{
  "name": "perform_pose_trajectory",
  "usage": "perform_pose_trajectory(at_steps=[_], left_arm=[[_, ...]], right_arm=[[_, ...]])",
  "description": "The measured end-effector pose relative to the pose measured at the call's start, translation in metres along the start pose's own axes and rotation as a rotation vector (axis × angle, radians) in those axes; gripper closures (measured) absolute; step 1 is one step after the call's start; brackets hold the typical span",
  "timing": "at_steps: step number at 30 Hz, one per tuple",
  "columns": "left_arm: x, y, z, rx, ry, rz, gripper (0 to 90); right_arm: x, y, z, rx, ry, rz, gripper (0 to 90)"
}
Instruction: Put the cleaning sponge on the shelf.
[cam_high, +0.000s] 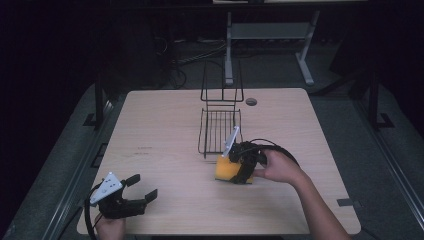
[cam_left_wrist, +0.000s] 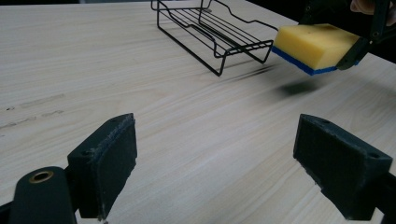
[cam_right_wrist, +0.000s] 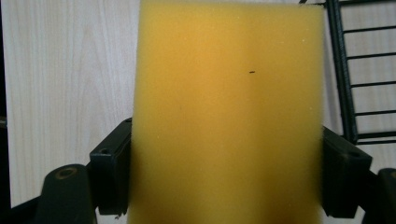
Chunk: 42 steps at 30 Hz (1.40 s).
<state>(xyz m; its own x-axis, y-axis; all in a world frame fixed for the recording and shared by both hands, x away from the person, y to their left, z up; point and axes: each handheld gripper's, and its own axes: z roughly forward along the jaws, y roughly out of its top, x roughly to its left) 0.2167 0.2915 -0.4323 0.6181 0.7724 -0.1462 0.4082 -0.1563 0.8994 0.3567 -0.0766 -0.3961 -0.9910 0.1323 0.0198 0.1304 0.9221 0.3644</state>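
- Gripping the yellow sponge (cam_high: 226, 169) by its two long sides, the right tongs (cam_high: 243, 165) are clenched on it at centre frame of the high view, just off the worktop (cam_high: 165, 140) and beside the near end of the wire rack (cam_high: 218, 131).
- The soft foam could be squeezed out of the jaws if it is pressed against a rack wire.
- The sponge's leading edge could be caught on the rack's front rail, and the light rack pushed away.
- The left tongs (cam_high: 141, 188) are held released at lower left, well apart, so the rack would not be steadied.
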Motion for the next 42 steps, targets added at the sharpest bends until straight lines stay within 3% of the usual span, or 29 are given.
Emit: perform_pose_trajectory(at_steps=[11, 22, 42], left_arm=[[0.0, 0.0, -0.001, -0.001, 0.0, 0.0, 12.8], [0.001, 0.0, 0.0, -0.001, -0.001, -0.003, 12.8], [0.0, 0.0, 0.0, 0.002, -0.002, 0.004, 12.8]], right_arm=[[-0.009, 0.01, -0.003, 0.019, -0.003, 0.011, 21.5], [-0.017, 0.019, -0.004, -0.001, 0.01, -0.013, 21.5], [-0.027, 0.036, -0.002, 0.001, -0.007, -0.023, 21.5]])
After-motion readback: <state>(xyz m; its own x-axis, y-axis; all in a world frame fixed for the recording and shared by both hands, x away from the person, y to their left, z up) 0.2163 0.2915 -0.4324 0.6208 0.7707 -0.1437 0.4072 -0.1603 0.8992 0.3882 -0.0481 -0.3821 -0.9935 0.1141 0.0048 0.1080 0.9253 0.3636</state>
